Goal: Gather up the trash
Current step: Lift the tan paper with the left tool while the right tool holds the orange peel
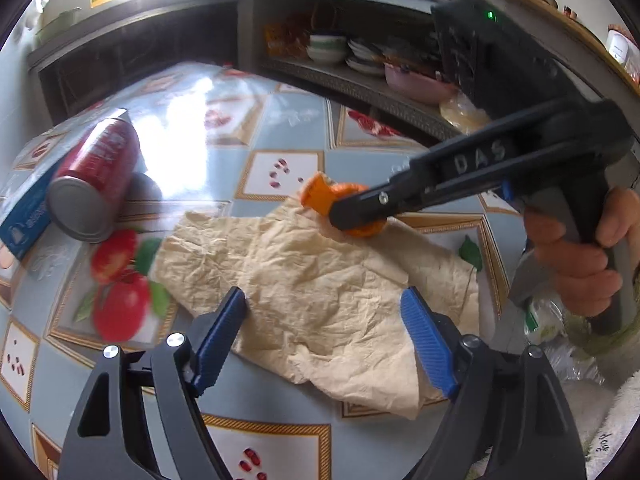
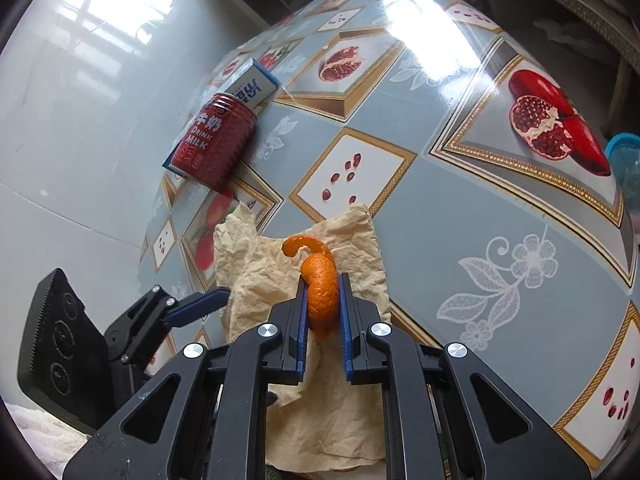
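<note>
A crumpled beige paper napkin (image 1: 320, 280) lies on the fruit-patterned tablecloth (image 1: 288, 128). My left gripper (image 1: 324, 302) stands open just above the napkin's near part, its blue pads apart on either side of the paper and not pressing it. My right gripper (image 2: 323, 280) is shut on a curl of orange peel (image 2: 320, 300) over the napkin (image 2: 360, 248). The left wrist view shows it from the side (image 1: 356, 212), held by a hand (image 1: 576, 264). A red milk can (image 1: 96, 176) lies on its side to the left, resting against a blue box (image 1: 28, 208).
The can (image 2: 218, 140) and box (image 2: 256, 86) sit at the table's edge by a white wall (image 2: 80, 120). Behind the table a shelf holds bowls (image 1: 326, 46) and a pink basin (image 1: 416, 84). A plastic bag (image 1: 560, 332) and white towel (image 1: 612, 432) lie at near right.
</note>
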A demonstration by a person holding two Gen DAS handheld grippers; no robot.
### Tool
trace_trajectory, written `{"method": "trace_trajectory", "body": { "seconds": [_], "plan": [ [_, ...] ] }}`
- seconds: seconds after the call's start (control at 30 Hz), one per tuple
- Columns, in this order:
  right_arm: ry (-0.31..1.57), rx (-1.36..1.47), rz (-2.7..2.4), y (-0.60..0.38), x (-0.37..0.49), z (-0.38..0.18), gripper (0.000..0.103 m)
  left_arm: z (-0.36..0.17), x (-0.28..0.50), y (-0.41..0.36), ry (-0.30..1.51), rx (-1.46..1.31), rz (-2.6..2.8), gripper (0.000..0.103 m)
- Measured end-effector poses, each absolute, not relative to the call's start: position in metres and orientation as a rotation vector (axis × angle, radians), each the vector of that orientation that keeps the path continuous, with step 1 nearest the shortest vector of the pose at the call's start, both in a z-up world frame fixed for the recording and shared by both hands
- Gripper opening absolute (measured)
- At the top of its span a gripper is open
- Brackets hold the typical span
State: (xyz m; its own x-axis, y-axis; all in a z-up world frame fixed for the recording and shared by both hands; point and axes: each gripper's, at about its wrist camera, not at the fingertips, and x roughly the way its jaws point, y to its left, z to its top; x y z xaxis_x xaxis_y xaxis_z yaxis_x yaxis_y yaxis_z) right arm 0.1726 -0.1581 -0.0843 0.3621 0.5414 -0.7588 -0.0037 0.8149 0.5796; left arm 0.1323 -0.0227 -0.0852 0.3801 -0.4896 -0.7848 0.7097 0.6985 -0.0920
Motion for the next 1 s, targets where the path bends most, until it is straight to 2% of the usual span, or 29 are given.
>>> {"method": "trace_trajectory", "body": {
  "seconds": [0.17, 0.3, 0.47, 0.53, 0.67, 0.87, 1.0],
  "plan": [
    [1.131, 0.578, 0.378, -0.166, 0.173, -0.079, 0.012, -0.087, 0.13, -0.028, 0.873, 0.327, -0.77, 0.077],
    [1.096, 0.599, 0.36, -0.177, 0.174, -0.071, 0.012, -0.088, 0.125, -0.029, 0.842, 0.382, -0.74, 0.063],
    [1.06, 0.616, 0.336, -0.189, 0.173, -0.063, 0.012, -0.086, 0.126, -0.032, 0.835, 0.384, -0.741, 0.032],
    [1.052, 0.62, 0.328, -0.193, 0.173, -0.061, 0.012, -0.085, 0.128, -0.033, 0.833, 0.388, -0.723, 0.01],
    [1.042, 0.631, 0.315, -0.199, 0.171, -0.06, 0.012, -0.076, 0.129, -0.024, 0.781, 0.43, -0.625, 0.006],
    [1.038, 0.647, 0.303, -0.206, 0.169, -0.062, 0.013, -0.065, 0.099, -0.03, 0.45, 0.825, -0.389, 0.006],
    [1.037, 0.661, 0.308, -0.207, 0.168, -0.062, 0.013, -0.085, 0.077, -0.043, 0.439, 0.97, -0.474, 0.006]
  ]
}}
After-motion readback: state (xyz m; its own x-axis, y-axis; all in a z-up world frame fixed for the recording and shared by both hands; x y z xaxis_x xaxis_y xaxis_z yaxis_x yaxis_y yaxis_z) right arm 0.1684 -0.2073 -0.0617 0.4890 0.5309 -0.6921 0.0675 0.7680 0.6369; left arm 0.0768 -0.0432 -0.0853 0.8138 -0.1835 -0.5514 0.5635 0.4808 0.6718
